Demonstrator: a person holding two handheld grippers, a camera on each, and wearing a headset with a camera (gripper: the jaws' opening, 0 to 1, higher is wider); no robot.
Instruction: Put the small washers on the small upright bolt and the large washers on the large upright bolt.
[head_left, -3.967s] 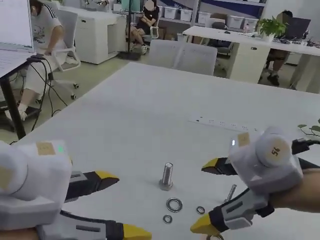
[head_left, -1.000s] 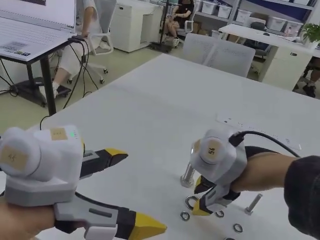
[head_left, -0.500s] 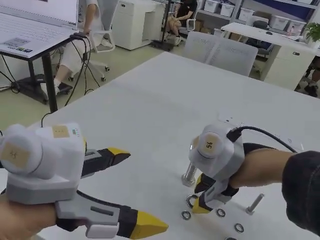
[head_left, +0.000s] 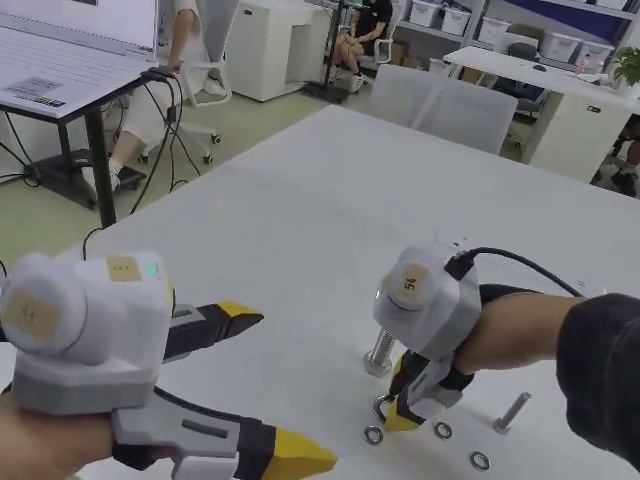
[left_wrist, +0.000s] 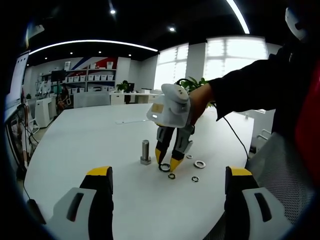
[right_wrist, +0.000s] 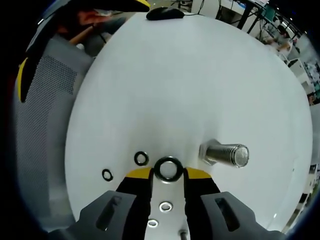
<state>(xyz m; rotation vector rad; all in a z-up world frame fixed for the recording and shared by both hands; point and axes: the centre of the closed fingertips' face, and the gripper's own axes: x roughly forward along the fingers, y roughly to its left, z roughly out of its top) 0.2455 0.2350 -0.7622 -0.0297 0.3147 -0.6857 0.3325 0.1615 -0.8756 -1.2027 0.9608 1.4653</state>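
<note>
The large bolt (head_left: 380, 350) stands upright on the white table (head_left: 300, 230). The small bolt (head_left: 510, 410) stands to its right. My right gripper (head_left: 392, 412) points down just in front of the large bolt. Its jaws touch both sides of a large washer (right_wrist: 167, 169) that lies flat on the table. Small washers (head_left: 373, 434) (head_left: 442, 430) (head_left: 480, 460) lie around it, and a second large washer (left_wrist: 200, 163) lies farther off. My left gripper (head_left: 270, 390) hovers open at the near left with nothing between its jaws.
A white power strip (head_left: 450, 240) lies on the table behind the bolts. A desk with a laptop (head_left: 60, 60) stands at the left, and people sit on chairs in the background. Bare table stretches to the left and behind the bolts.
My right gripper has come in from the right and dropped onto the large washer in front of the large bolt, its jaws closing around it. The left gripper has barely moved.
</note>
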